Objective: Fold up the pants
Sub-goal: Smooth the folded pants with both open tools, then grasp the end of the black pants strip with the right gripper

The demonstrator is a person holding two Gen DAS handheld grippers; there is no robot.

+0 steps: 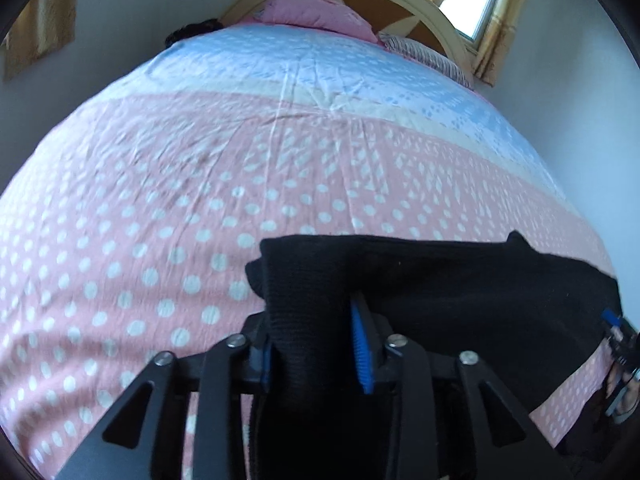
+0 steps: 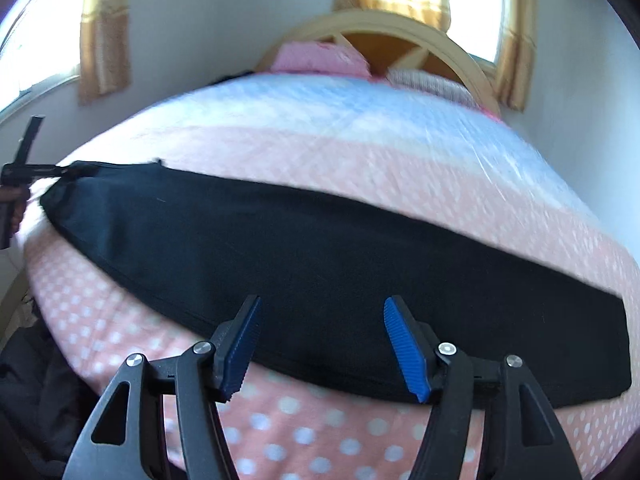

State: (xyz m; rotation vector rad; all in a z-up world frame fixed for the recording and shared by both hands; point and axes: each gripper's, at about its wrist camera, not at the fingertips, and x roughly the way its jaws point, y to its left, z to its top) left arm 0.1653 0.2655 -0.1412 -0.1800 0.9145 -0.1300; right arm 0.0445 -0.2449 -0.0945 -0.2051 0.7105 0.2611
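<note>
A: Left wrist view — what's the left gripper (image 1: pixel 316 344) doing?
B: Clamped on a bunch of black fabric, one end of the pants (image 1: pixel 420 280). Cloth fills the gap betw. the blue pads (image 1: pixel 362 354) and drapes off to the right across the bed (image 1: pixel 160 200).
A: And right wrist view?
B: Right gripper (image 2: pixel 322 346) is wide open, nothing in it. Fingers sit over the near edge of the pants (image 2: pixel 320 248), which lie as one long flat strip across the pink dotted sheet (image 2: pixel 304 440). Can't tell if the tips touch the cloth.
A: Other gripper visible there?
B: Yes, far left edge, left gripper (image 2: pixel 48 169) pinching the pants' end.
A: Bkgd?
B: Pink pillow (image 2: pixel 316 58) by the curved headboard (image 2: pixel 404 26), gold curtains (image 2: pixel 104 40).
</note>
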